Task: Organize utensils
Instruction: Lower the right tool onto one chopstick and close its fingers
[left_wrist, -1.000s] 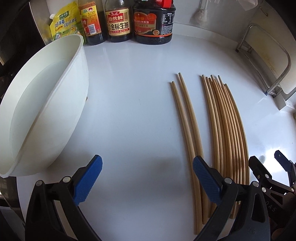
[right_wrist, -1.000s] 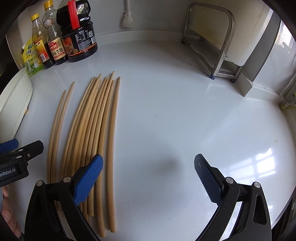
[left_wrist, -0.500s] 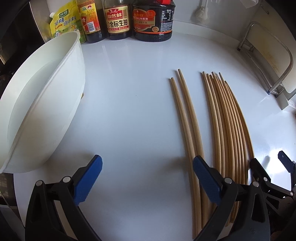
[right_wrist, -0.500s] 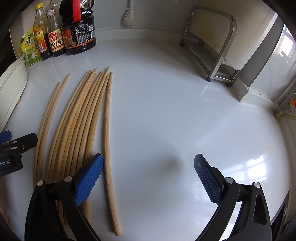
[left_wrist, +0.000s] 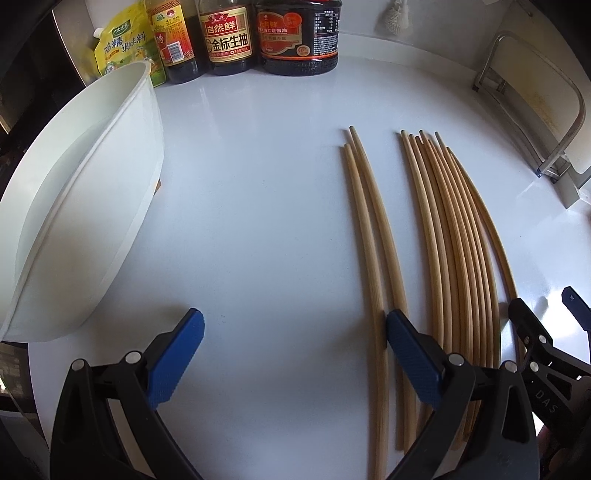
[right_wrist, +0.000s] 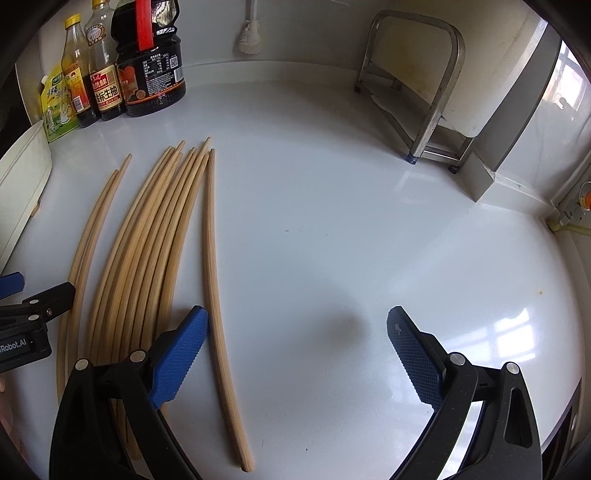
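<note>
Left gripper (left_wrist: 295, 354): jaws spread wide, nothing held, right pad over the near ends of the chopstick pair (left_wrist: 373, 251) | Right gripper (right_wrist: 297, 350): jaws spread wide, empty, left pad beside the single chopstick (right_wrist: 214, 273) | Chopstick bundle (right_wrist: 147, 243): flat on white counter (right_wrist: 332, 221), between pair and single | Basin (left_wrist: 74, 206): far left.

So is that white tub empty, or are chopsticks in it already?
Empty as far as shown: the tub interior looks bare white. All chopsticks lie on the counter.
</note>
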